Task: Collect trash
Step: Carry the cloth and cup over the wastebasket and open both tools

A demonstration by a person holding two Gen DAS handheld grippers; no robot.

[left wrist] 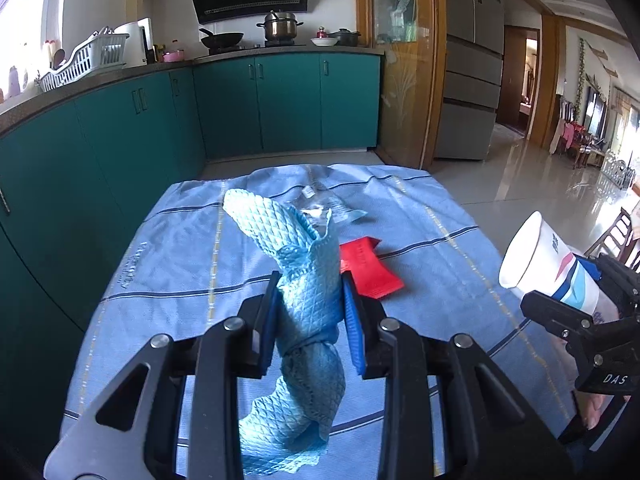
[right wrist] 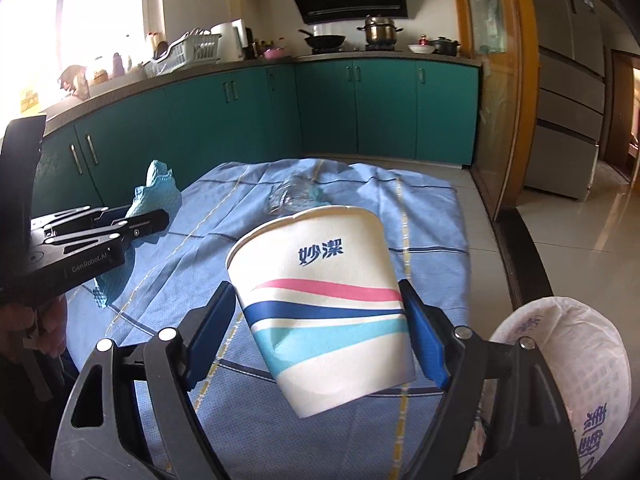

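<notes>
My left gripper (left wrist: 310,284) is shut on a light blue mesh cloth (left wrist: 308,312), which hangs bunched above the table. The same left gripper (right wrist: 162,216) and blue cloth (right wrist: 158,192) show at the left of the right wrist view. My right gripper (right wrist: 318,294) is shut on a white paper cup (right wrist: 324,312) with pink and blue stripes, tilted with its mouth away from me; the cup (left wrist: 548,260) also appears at the right of the left wrist view. On the blue striped tablecloth (left wrist: 180,248) lie a red wrapper (left wrist: 370,266) and a crushed clear plastic bottle (left wrist: 334,206).
A white bin with a printed plastic bag liner (right wrist: 560,364) stands at the lower right beside the table. Teal kitchen cabinets (left wrist: 288,100) run behind and to the left. A glass door (left wrist: 404,60), a fridge (left wrist: 472,60) and tiled floor lie to the right.
</notes>
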